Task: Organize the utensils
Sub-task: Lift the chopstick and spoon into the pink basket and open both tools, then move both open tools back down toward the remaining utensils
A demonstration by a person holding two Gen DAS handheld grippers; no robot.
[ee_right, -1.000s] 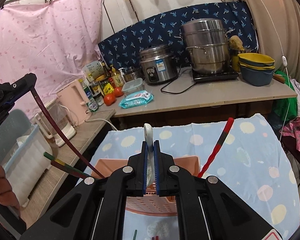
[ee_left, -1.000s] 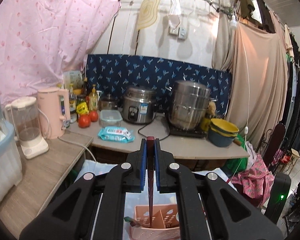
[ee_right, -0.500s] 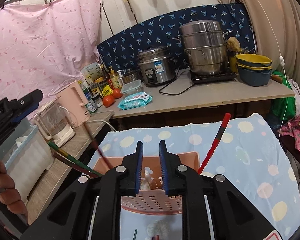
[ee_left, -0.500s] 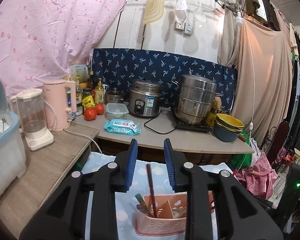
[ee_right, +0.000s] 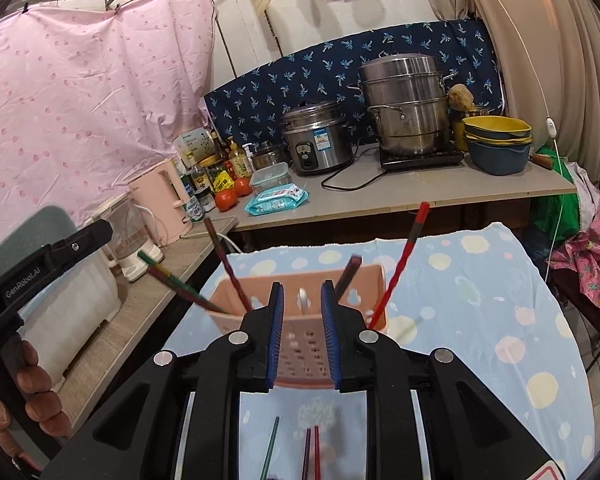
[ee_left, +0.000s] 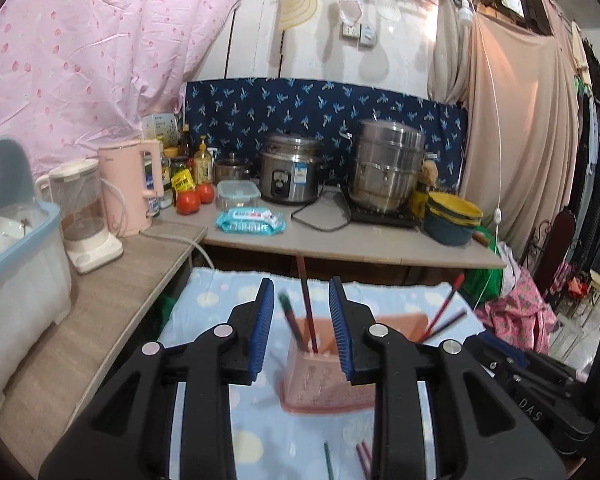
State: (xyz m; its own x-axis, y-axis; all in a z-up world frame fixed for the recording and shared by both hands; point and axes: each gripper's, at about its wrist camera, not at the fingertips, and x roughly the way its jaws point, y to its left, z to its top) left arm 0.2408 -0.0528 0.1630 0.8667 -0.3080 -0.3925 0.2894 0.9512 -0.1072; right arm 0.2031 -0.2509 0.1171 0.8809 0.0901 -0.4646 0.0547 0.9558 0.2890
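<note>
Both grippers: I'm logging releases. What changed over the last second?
The left gripper let go of its dark red chopstick, the right gripper its white spoon; both now stand in the pink utensil basket. Both grippers drew back, open. The loose chopsticks stayed on the cloth.

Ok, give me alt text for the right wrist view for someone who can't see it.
The right gripper hangs with jaws open and empty over a pink utensil caddy holding chopsticks and a spoon. The caddy sits on a blue dotted cloth, where more chopsticks lie loose nearer the camera.
</note>
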